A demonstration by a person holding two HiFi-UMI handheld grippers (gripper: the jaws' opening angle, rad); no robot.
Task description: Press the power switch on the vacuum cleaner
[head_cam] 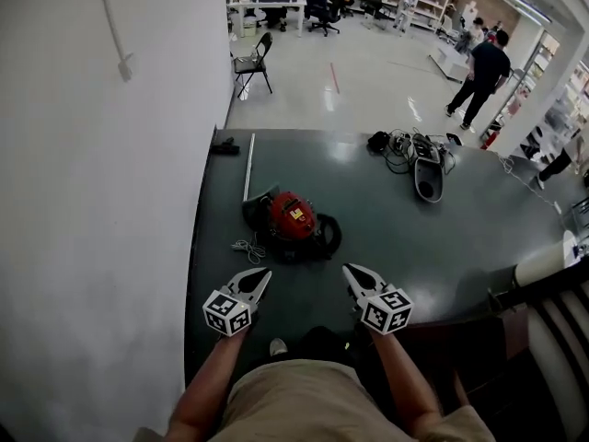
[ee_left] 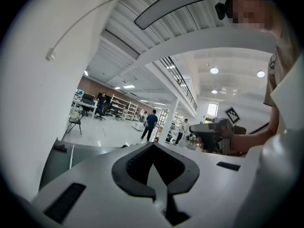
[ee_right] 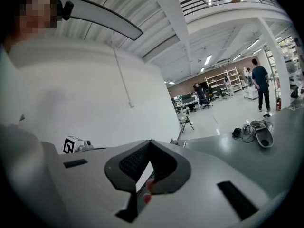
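Reach is the step in hand, as I judge it, because nothing is touched yet. Nearest to the person, the left gripper (head_cam: 258, 277) and the right gripper (head_cam: 353, 273), both white and each with a marker cube, are held side by side in front of the body, well apart from the machine. In each gripper view the two jaws meet at the tips and nothing is between them. Closed jaws make a good blunt point for pressing, so I would leave them closed and use one gripper only. I would lower it slowly from above and push straight down, not from the side, because a light canister may slide on this glossy floor. The other gripper could lean against the body to steady it. Beyond the grippers, on the dark green floor (head_cam: 460, 238), lies the vacuum cleaner (head_cam: 293, 219). It is a small rounded red canister with a black base, a black hose (head_cam: 329, 233) curled at its right side, a yellow-and-white label (head_cam: 296, 215) on top, and a thin white cable (head_cam: 247, 245) loose at its left. A long metal tube (head_cam: 248, 166) runs from it toward the far edge. Which part is the power switch I cannot tell; it is too small from here.
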